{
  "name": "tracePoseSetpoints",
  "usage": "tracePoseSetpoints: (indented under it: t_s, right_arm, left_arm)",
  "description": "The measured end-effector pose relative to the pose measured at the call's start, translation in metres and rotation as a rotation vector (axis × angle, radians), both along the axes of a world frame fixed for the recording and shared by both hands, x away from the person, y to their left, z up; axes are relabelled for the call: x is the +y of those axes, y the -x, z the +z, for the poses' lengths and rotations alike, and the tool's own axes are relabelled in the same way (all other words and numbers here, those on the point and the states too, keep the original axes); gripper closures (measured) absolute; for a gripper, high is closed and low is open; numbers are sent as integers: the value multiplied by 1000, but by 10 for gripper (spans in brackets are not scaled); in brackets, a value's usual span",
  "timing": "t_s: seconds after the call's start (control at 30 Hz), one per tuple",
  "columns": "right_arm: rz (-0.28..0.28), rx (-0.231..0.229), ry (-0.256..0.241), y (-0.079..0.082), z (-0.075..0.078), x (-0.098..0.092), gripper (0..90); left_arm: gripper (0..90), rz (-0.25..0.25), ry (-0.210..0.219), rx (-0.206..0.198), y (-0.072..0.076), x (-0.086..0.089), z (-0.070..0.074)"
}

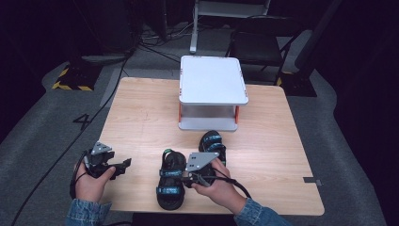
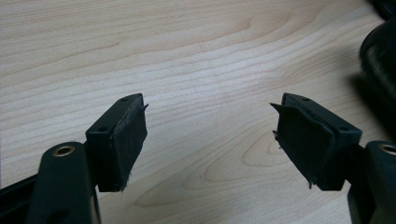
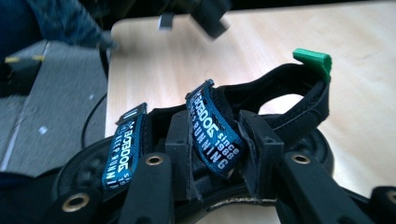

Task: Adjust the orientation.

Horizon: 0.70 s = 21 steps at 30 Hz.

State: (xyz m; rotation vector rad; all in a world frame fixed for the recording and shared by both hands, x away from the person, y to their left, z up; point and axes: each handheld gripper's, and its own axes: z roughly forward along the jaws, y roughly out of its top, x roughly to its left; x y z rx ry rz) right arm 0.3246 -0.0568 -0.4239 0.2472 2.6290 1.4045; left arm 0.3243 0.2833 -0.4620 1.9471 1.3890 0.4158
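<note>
- We see 2 black sandals with blue straps on the near half of the wooden table [image 1: 141,117], lying side by side.
- The near sandal [image 1: 171,181] lies closer to the person's edge; the far sandal [image 1: 212,143] sits just to its right and farther in, close to the front of the white shelf stand [image 1: 211,80].
- The right gripper [image 1: 188,179] rests over the near sandal, held in the person's right hand [image 1: 219,188], with its grey plate on top.
- In the right gripper view, its 2 jaws are closed on the middle blue strap [image 3: 215,133], one pad on each side, pinching it between them.
- That strap carries white lettering; a 2nd blue strap [image 3: 122,149] sits to its left in that view, and a green tab [image 3: 314,59] stands at the top of the heel loop.
- The left gripper [image 1: 123,165] lies low over the table at the left, well apart from both sandals, held in the left hand [image 1: 91,181].
- In the left gripper view, its jaws stand wide apart with bare wood between them, holding nothing; the dark edge of a sandal [image 2: 380,60] shows at the right.
</note>
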Motion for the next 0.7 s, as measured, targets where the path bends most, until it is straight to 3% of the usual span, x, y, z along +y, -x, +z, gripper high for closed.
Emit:
tracePoseSetpoints:
  t_s: [0.17,0.4,0.53,0.7]
  right_arm:
    - [-92,-37,-64,-5,25,-35,671]
    - [-293,-67,-113,-18,49,-104,669]
    - [-438,-64,-113,-25,52,-145,669]
    - [-586,-40,-93,-34,44,-179,665]
  left_arm:
    - [249,-19,3,6,-6,-6,0]
    - [248,-38,-1,0,-16,-14,0]
    - [248,-52,0,2,-22,-20,0]
    - [247,-70,1,-3,-30,-26,0]
